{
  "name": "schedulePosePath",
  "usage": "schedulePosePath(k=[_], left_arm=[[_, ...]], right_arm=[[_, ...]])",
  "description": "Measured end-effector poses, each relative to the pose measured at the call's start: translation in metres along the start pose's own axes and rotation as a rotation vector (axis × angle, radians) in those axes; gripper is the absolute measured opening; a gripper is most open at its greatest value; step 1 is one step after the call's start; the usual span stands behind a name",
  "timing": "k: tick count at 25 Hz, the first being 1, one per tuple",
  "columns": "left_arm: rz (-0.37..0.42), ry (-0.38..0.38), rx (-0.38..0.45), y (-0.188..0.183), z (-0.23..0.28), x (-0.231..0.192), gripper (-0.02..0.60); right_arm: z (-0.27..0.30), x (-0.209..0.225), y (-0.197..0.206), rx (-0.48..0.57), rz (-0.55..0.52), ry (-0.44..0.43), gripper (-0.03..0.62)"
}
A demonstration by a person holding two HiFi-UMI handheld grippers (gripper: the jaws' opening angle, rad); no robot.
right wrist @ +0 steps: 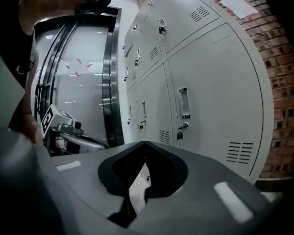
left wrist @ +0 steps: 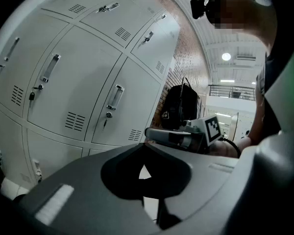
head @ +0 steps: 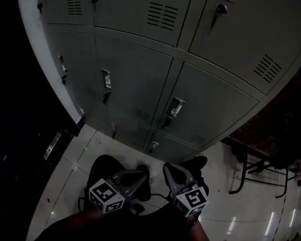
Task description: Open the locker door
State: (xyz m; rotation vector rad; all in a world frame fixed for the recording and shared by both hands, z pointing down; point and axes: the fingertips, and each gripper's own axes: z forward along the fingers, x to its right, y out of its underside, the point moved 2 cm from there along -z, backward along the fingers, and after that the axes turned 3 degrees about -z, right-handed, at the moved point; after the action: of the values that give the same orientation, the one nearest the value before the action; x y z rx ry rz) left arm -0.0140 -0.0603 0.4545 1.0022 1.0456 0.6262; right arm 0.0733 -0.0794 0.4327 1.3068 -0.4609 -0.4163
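A bank of grey metal lockers (head: 140,74) stands in front of me, all doors closed. Each door has a chrome pull handle, such as one handle (head: 175,106) low in the middle and another handle (head: 106,80) to its left. Both grippers hang low near my body, well short of the lockers. My left gripper (head: 139,174) is shut and empty. My right gripper (head: 169,168) is also shut and empty. In the left gripper view the left gripper (left wrist: 146,144) points at a locker door (left wrist: 122,102). The right gripper (right wrist: 146,142) faces a door handle (right wrist: 183,102).
White glossy floor tiles (head: 90,149) lie below the lockers. Dark furniture legs (head: 248,172) and a brick wall (right wrist: 284,82) are on the right. A dark glass door frame (right wrist: 110,82) is at the left end. A black backpack (left wrist: 181,104) hangs beyond the lockers.
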Motion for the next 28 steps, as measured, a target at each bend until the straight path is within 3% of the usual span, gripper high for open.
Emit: schedulePosePath(k=[8, 18, 28], left_arm=[[0.025, 0.024, 0.028, -0.027, 0.016, -0.014, 0.012], [0.038, 0.049, 0.043, -0.042, 0.034, -0.013, 0.011], [0.012, 0.010, 0.039, -0.035, 0.020, -0.027, 0.012]], right_arm=[[0.039, 0.049, -0.036, 0.040, -0.028, 0.084, 0.041], [0.100, 0.110, -0.088, 0.077, -0.058, 0.270, 0.084], [0.131, 0.120, -0.098, 0.084, -0.094, 0.388, 0.084]])
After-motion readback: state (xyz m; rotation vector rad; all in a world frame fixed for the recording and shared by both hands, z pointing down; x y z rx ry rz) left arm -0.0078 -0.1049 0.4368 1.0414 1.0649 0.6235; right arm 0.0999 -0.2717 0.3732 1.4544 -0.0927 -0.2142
